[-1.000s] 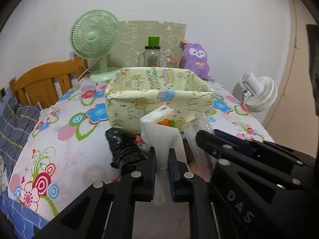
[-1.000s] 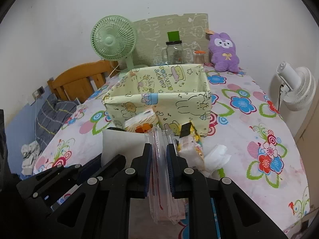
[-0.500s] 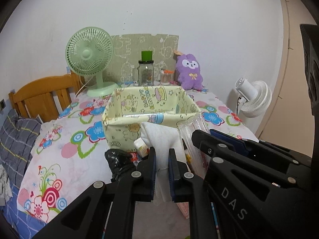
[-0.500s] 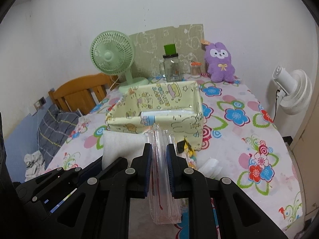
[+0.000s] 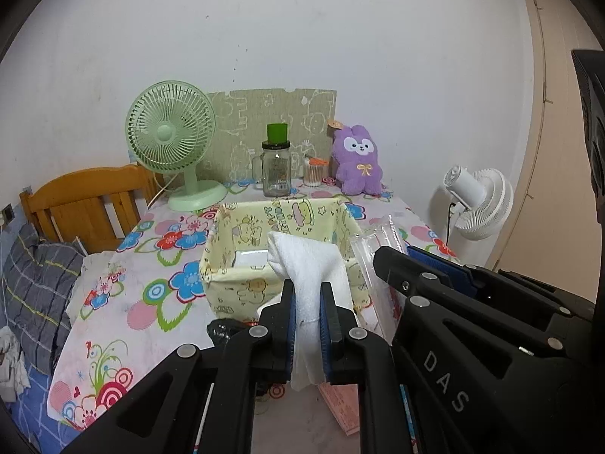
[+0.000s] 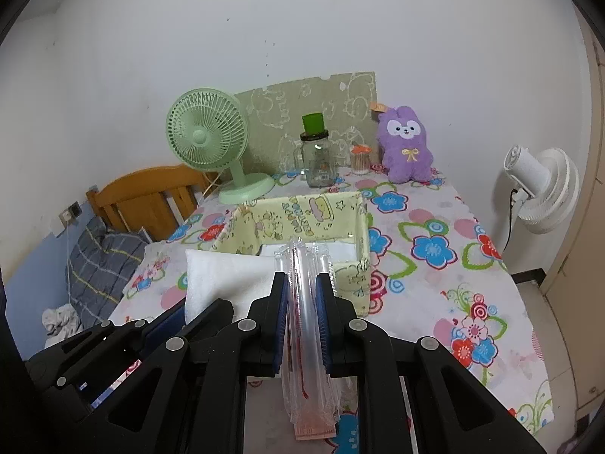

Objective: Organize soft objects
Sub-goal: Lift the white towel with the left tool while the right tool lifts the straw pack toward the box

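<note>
My left claw (image 5: 306, 325) still pinches the white foam sheet (image 5: 310, 265); right claw (image 6: 304, 321) still pinches the clear air-cushion bag (image 6: 308, 302); both are higher than before, now above the yellow fabric box (image 6: 355, 223) on the bench (image 6: 435, 265).

the only text i can read for sure is "das", in pale raised letters on the black arm of the right gripper (image 5: 382, 261) in my left wrist view. the yellow fabric box (image 5: 281, 223) carries printed lettering, too small and distorted for me to make out.
</note>
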A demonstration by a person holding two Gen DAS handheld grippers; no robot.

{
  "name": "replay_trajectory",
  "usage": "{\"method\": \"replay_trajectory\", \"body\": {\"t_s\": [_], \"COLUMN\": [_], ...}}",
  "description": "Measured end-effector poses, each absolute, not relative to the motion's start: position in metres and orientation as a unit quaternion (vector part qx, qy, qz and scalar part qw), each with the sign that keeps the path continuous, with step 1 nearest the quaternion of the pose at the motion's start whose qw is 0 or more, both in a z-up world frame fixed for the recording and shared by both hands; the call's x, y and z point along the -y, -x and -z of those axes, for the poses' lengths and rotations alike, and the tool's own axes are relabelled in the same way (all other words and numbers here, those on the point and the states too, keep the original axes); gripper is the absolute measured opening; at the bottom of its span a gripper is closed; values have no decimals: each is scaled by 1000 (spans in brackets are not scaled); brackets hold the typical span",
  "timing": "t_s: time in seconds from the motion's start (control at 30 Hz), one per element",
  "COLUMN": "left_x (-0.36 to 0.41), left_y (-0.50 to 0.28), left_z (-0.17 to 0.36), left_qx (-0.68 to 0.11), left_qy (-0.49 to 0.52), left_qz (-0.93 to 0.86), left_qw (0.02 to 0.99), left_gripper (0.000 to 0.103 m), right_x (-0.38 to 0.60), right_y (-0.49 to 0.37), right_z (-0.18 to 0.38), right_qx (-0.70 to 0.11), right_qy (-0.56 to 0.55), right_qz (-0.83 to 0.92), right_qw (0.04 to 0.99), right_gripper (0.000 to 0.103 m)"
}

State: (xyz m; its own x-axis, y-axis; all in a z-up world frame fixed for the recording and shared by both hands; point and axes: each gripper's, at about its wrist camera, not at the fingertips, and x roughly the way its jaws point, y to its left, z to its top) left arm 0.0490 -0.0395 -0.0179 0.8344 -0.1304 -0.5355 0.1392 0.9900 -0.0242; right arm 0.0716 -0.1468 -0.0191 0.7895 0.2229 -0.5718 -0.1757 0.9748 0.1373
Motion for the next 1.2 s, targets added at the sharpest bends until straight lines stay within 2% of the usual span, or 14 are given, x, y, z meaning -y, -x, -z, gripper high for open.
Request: {"method": "replay_trajectory", "body": {"t_s": [1.2], "left_x": [25], "left_y": [-133], "left_z": [6], "left_qx": [-272], "left_qy": [1], "left_qz": [51], "left_qw": [961], "left_gripper": [8], "right_x": [134], "right_y": [-161], "right_z": [10], "right_qx": [-301], "right_qy": [-51], "right_qz": [-98], "right_qw": [947], "right_gripper": [18]}}
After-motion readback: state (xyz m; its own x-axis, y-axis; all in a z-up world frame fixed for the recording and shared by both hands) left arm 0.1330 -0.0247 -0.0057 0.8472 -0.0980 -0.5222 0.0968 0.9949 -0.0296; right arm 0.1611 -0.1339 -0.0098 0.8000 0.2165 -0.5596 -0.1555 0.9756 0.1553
